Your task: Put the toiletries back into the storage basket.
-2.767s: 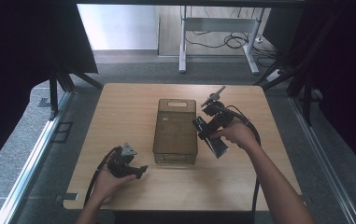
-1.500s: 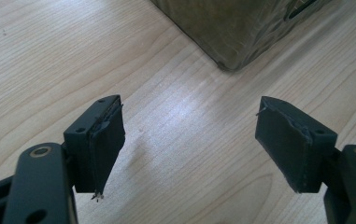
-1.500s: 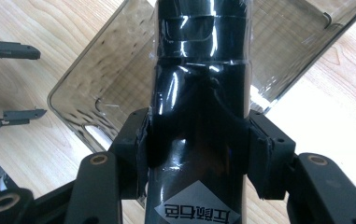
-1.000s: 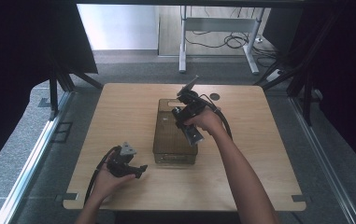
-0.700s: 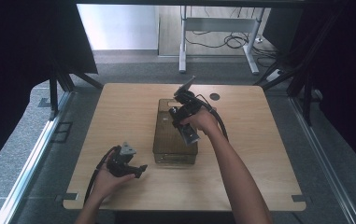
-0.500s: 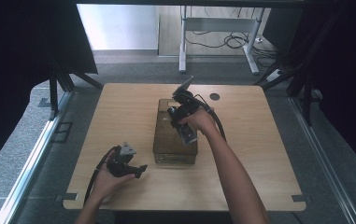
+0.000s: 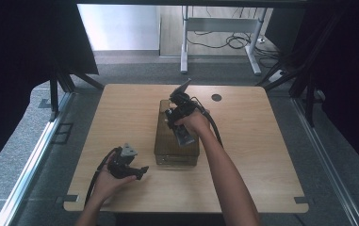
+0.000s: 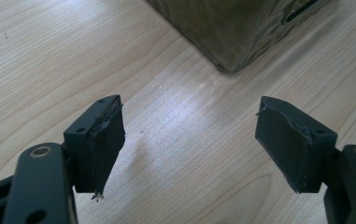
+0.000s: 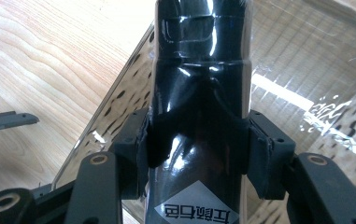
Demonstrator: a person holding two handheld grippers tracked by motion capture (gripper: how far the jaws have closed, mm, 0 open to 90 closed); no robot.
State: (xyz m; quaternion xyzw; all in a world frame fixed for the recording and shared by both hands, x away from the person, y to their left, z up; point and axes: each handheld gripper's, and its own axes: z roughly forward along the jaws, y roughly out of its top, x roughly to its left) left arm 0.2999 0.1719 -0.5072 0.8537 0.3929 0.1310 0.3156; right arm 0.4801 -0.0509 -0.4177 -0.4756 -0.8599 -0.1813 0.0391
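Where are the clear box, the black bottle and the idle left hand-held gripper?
clear box (image 7: pixel 177 149): high view, its near end on the table.
black bottle (image 9: pixel 200 84): right gripper view, its glossy body between the jaws.
left hand-held gripper (image 8: pixel 189 144): left gripper view, the gap between its open jaws.

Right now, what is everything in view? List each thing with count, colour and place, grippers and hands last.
Table: one, light wood, centre of the high view.
Bin: one, translucent brownish, rectangular, middle of the table.
Black wrapped item: one, glossy black with a white label, clamped in the right gripper above the bin.
Round hole: one, dark, far right part of the tabletop.
Desk frame: one, pale grey, on the floor beyond the table, with cables.
Left gripper: one, black, jaws apart, low over bare tabletop near the bin's corner.
Right gripper: one, black, above the bin.
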